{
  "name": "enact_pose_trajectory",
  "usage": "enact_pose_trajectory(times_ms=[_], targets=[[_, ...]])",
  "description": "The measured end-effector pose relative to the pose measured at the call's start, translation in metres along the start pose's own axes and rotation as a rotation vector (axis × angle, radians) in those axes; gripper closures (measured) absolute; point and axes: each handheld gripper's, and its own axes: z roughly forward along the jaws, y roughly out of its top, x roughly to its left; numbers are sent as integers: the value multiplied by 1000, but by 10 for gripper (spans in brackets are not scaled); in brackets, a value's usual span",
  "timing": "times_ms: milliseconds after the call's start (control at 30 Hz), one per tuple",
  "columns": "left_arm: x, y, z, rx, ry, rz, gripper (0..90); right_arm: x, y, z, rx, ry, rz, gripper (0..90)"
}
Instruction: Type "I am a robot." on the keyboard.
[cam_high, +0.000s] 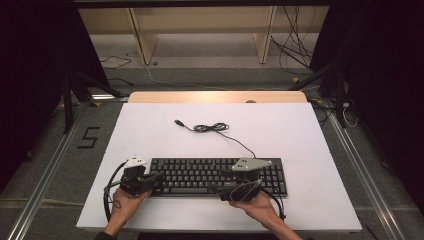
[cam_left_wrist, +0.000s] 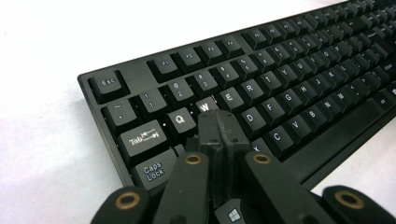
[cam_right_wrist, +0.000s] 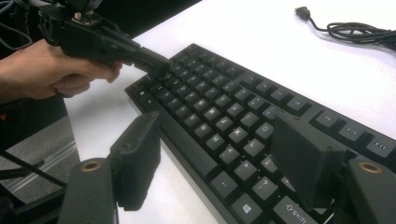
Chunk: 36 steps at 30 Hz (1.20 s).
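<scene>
One black keyboard (cam_high: 218, 176), white-lettered keys, coiled cable (cam_high: 212, 128), white table (cam_high: 300, 140).

We've got the left gripper (cam_left_wrist: 219, 133) with jaws pressed together, nothing between them, tips angled down. Our right gripper (cam_right_wrist: 224, 158) has jaws spread wide, nothing between the pads. Both hands low, forearms in from the near edge.
</scene>
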Motion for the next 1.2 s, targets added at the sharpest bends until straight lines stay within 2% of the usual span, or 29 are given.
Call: enact_pose_trajectory(times_ms=[333,367,633,733,767,867,1000,1067,1133,1200], targets=[[0,0,3,24,6,9,890,1,-1,0,5,3,1,340],[0,-1,4,37,13,12,890,1,-1,0,6,3,1,340],[-2,-1,5,42,22,22,891,2,-3,1,12,4,-1,341],[-4,-1,3,10,21,20,884,3,-2,1,7,4,-2,340],[-4,0,1,0,14,11,830,3,-2,1,6,4,-2,340],[-5,2,-6,-48,4,9,800,1,-2,0,-2,-2,2,337],[-7,2,-16,-107,-31,-6,689,1,-2,-1,-8,-4,6,331],[-7,2,-19,-120,-47,-14,619,1,-2,0,-11,-3,3,330],[-7,1,-21,-140,-73,-12,588,1,-1,0,-10,-2,4,330],[-9,0,-23,-152,-79,-11,532,1,-1,1,-9,-2,2,330]])
